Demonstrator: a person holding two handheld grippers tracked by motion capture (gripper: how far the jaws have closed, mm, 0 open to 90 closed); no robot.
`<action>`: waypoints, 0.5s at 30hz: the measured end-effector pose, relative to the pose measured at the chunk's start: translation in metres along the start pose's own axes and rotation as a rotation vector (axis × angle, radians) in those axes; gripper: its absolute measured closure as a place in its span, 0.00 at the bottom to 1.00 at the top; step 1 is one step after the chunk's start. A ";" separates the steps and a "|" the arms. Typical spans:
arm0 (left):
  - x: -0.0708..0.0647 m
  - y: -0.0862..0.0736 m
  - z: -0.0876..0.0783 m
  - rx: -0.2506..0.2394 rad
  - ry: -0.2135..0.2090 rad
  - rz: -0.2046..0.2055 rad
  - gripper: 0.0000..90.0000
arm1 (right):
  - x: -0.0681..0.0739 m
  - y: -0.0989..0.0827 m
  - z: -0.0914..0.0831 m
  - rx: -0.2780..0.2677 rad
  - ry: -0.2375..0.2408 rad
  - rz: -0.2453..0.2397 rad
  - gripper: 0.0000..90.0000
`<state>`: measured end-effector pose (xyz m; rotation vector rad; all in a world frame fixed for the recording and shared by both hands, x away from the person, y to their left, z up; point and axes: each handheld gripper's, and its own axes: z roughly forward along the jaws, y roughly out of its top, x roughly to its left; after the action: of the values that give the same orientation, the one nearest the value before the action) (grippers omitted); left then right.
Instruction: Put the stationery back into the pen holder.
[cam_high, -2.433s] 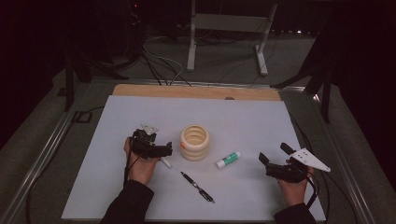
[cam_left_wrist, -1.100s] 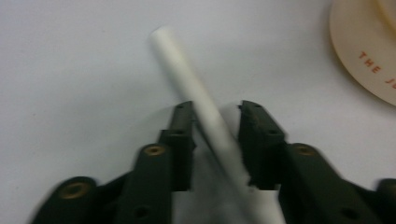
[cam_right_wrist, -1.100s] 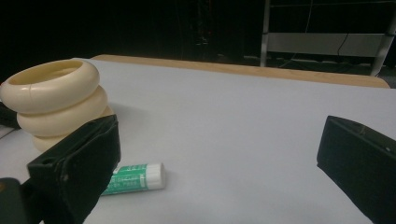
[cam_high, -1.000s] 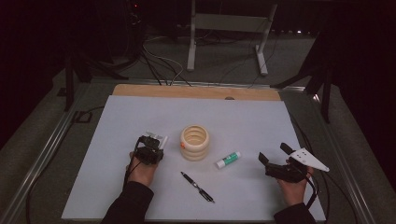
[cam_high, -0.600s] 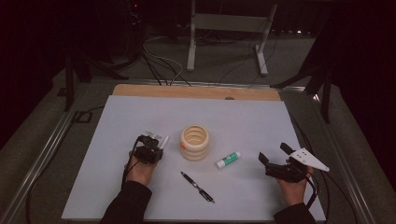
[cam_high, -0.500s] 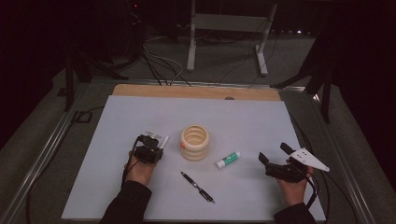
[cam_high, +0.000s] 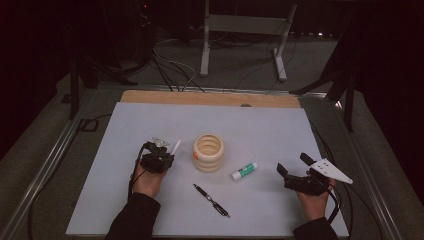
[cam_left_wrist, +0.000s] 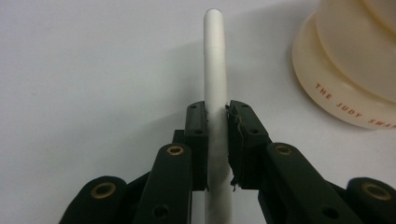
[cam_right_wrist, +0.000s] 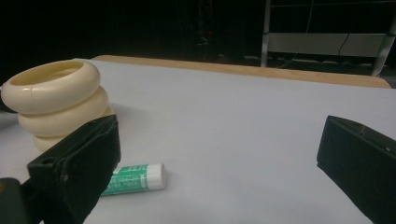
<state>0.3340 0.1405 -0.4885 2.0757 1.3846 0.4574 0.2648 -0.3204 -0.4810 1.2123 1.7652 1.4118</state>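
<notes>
The white sheet (cam_high: 125, 200) covers most of the table, and a bare wooden strip (cam_high: 210, 98) shows along its far edge. At the left, between the sheet's left edge and the left gripper (cam_high: 159, 161), there is a wide bare area with nothing lying on it. The left gripper is closed on a white stick (cam_left_wrist: 215, 84); in the left gripper view its two black jaws press the stick from both sides, near the middle of its length, and the rounded end points away from the hand. In the high view the free end of the stick rises toward the cream ring-shaped holder (cam_high: 208, 152) but is still apart from it. The gripper itself is just beside the holder, on its left.

The holder stands upright near the middle of the sheet. It looks like three stacked rings, and its top is open. I cannot tell from these views if anything is inside; the part of the inner wall that shows looks bare.

In front of the holder a black pen (cam_high: 211, 200) lies slanted on the sheet, well apart from both hands. To the right of the holder lies a small glue stick (cam_high: 244, 171) with a green label, on its side.

The right gripper (cam_high: 295, 172) is near the right front corner, with its jaws wide open and nothing between them. Between it and the glue stick the sheet is free.
</notes>
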 end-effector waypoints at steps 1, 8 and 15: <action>0.000 0.000 -0.001 -0.004 -0.002 -0.004 0.88 | 0.000 0.000 0.000 0.000 0.000 0.000 0.00; 0.003 0.002 -0.007 -0.036 -0.013 -0.005 0.88 | 0.000 0.000 0.000 -0.001 0.000 0.000 0.00; 0.005 0.007 -0.016 -0.080 -0.024 -0.003 0.88 | 0.000 0.000 0.000 0.000 0.001 0.000 0.00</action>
<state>0.3313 0.1477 -0.4723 2.0079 1.3337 0.4771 0.2647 -0.3201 -0.4810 1.2123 1.7660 1.4126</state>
